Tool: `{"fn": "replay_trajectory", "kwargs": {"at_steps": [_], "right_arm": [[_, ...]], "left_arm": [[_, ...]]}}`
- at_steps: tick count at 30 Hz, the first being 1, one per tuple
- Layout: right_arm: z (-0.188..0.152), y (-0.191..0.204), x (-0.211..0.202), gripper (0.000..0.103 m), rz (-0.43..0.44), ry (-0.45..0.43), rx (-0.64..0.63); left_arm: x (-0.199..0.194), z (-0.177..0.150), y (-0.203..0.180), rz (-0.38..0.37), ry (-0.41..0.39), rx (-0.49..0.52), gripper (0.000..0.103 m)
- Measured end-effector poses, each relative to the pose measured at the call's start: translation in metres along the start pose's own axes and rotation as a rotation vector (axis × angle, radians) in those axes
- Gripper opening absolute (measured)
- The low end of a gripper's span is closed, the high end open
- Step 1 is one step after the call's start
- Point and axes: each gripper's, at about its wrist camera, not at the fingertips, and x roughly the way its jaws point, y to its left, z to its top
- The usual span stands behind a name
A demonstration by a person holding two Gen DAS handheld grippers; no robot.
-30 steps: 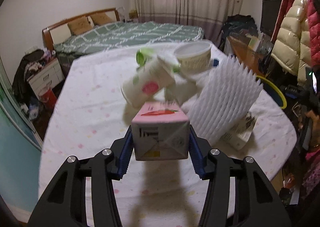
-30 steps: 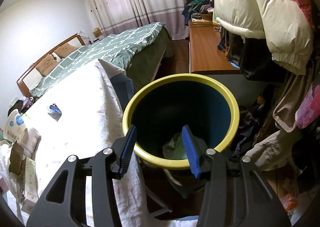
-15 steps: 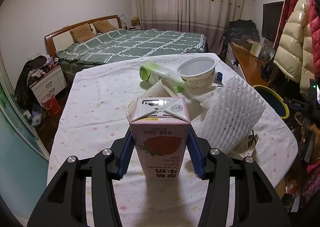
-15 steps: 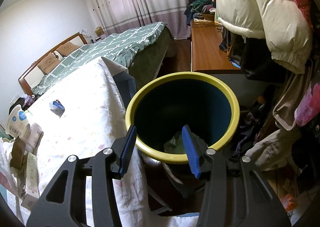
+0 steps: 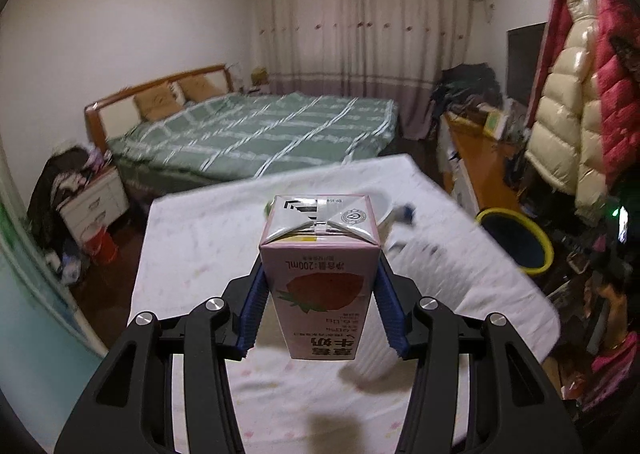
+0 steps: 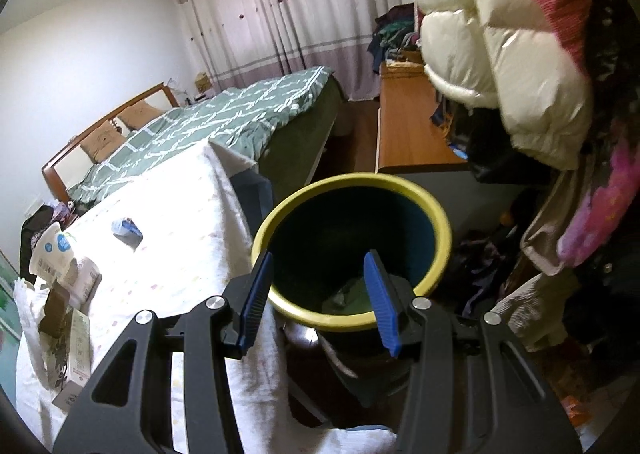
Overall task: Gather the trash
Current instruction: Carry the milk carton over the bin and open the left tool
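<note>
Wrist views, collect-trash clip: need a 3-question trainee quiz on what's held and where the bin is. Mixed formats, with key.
1. True or false: the left gripper is shut on a pink milk carton.
2. Multiple choice: what is between the right gripper's fingers? A) a bottle B) a cup C) nothing
3. Fill in: the bin stands on the floor, past the table's edge, and its rim is ____ in colour.

Key: 1 true; 2 C; 3 yellow
</note>
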Motion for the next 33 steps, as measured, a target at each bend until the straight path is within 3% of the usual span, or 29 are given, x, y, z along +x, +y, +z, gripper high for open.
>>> {"fn": "replay_trajectory", "kwargs": {"at_steps": [3, 9, 13, 18, 22, 27, 30, 33], "right_arm": [[0.002, -0.01, -0.01, 0.046, -0.016, -0.022, 0.004], [0.004, -0.033, -0.021, 0.046, -0.052, -0.048, 0.025], [0.0, -0.048, -0.023, 0.046, -0.051, -0.051, 0.047], [-0.004, -0.059, -0.025, 0.046, -0.048, -0.05, 0.056], [-0.008, -0.069, -0.023, 0.046, -0.053, -0.041, 0.065], [-0.014, -0.086, -0.018, 0.046, -0.081, -0.022, 0.096], [-0.016, -0.094, -0.013, 0.046, -0.088, -0.003, 0.11], [-0.017, -0.097, -0.009, 0.046, -0.088, 0.009, 0.117]], "left_arm": [[-0.003, 0.028, -0.021, -0.069, -0.041, 0.034, 0.05], [0.023, 0.074, -0.1, -0.235, -0.084, 0.123, 0.05], [0.06, 0.088, -0.179, -0.401, -0.038, 0.166, 0.05], [0.121, 0.086, -0.273, -0.495, 0.051, 0.221, 0.05], [0.179, 0.075, -0.334, -0.522, 0.142, 0.239, 0.05], [0.237, 0.058, -0.379, -0.514, 0.222, 0.241, 0.05], [0.269, 0.047, -0.398, -0.472, 0.274, 0.236, 0.051], [0.282, 0.041, -0.398, -0.435, 0.282, 0.224, 0.072]]}}
